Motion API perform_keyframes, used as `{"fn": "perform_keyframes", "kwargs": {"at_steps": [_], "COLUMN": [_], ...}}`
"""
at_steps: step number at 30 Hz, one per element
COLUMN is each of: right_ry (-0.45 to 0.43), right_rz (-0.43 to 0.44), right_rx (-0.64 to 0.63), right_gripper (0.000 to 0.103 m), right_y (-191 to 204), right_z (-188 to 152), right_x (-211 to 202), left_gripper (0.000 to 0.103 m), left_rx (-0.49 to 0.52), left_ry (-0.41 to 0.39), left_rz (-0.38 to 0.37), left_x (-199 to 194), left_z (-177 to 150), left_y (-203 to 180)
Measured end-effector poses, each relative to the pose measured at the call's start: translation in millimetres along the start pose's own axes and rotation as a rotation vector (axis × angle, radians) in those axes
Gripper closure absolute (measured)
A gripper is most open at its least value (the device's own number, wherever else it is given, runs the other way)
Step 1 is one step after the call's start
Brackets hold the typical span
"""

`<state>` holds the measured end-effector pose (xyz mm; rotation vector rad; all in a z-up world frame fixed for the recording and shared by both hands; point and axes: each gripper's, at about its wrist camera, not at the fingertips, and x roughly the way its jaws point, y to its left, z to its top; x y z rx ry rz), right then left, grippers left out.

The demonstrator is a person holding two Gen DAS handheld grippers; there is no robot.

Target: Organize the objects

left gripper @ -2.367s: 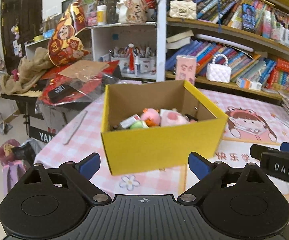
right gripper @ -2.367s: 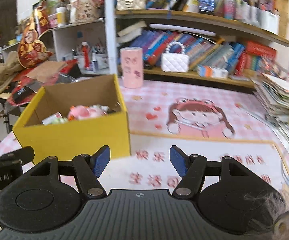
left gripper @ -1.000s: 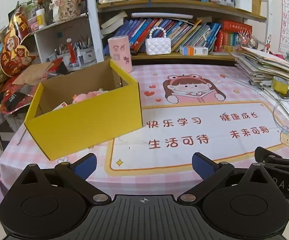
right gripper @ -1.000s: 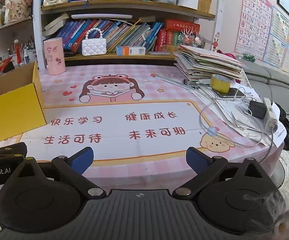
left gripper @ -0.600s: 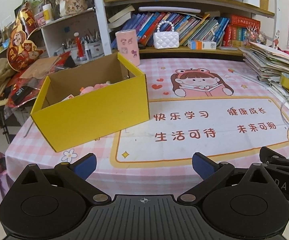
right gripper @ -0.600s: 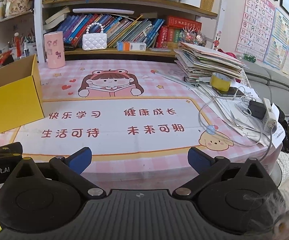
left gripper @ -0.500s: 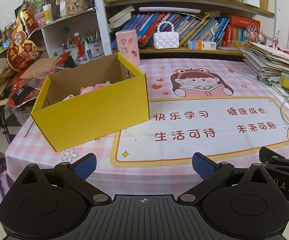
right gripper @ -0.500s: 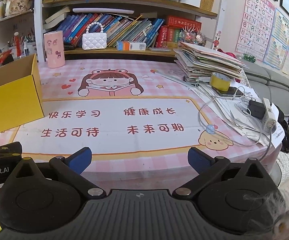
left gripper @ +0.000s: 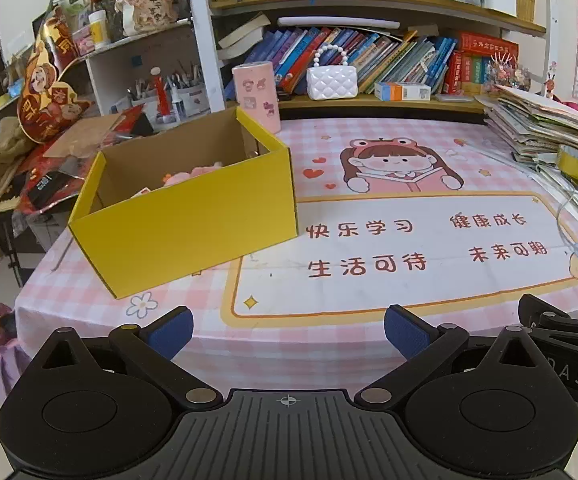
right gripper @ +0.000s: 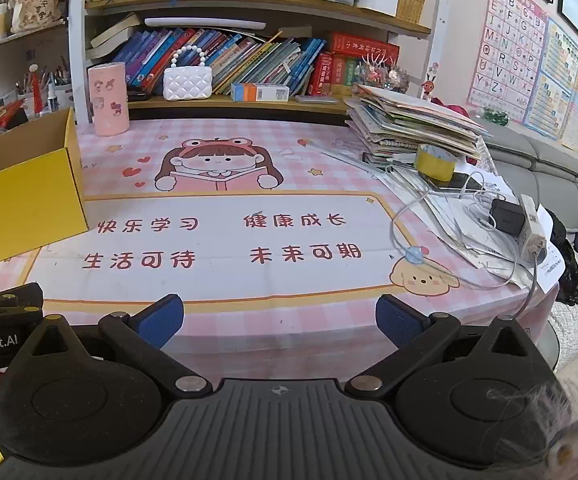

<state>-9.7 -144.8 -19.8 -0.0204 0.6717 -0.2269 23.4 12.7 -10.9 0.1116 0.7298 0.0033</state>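
A yellow cardboard box [left gripper: 193, 220] stands on the left of the pink checked table [left gripper: 369, 152], and pink soft toys [left gripper: 189, 174] peek over its rim. My left gripper [left gripper: 287, 326] hovers at the table's near edge, open and empty, well short of the box. In the right wrist view only the box's right end [right gripper: 21, 196] shows at the left edge. My right gripper [right gripper: 279, 316] is also open and empty, over the near edge before the printed mat [right gripper: 225, 240]. The other tool's black tip [left gripper: 561, 328] sits at the lower right of the left view.
A pink cylinder [right gripper: 108, 98] and a white quilted handbag [right gripper: 187, 82] stand by the bookshelf at the back. A stack of books and papers [right gripper: 413, 124], a yellow tape roll [right gripper: 435, 162] and chargers with cables [right gripper: 517, 220] crowd the right side. Clutter [left gripper: 49, 148] lies left of the box.
Both grippers have pulled back from the box and swung right over the past seconds; in the last half second nothing visibly moves. Both stay open and empty.
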Motion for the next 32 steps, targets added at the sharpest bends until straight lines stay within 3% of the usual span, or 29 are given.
{"fn": "perform_keyframes", "kwargs": {"at_steps": [32], "right_ry": [-0.001], "right_rz": [0.016], "right_rx": [-0.035], "right_gripper": [0.0], "right_y": [8.8], "right_z": [5.1], "right_x": [-3.0], "left_gripper": [0.0], "left_rx": [-0.042], "left_ry": [0.009], "left_rz": [0.038], "left_x": [-2.2], "left_z": [-0.9], "left_y": [7.8]}}
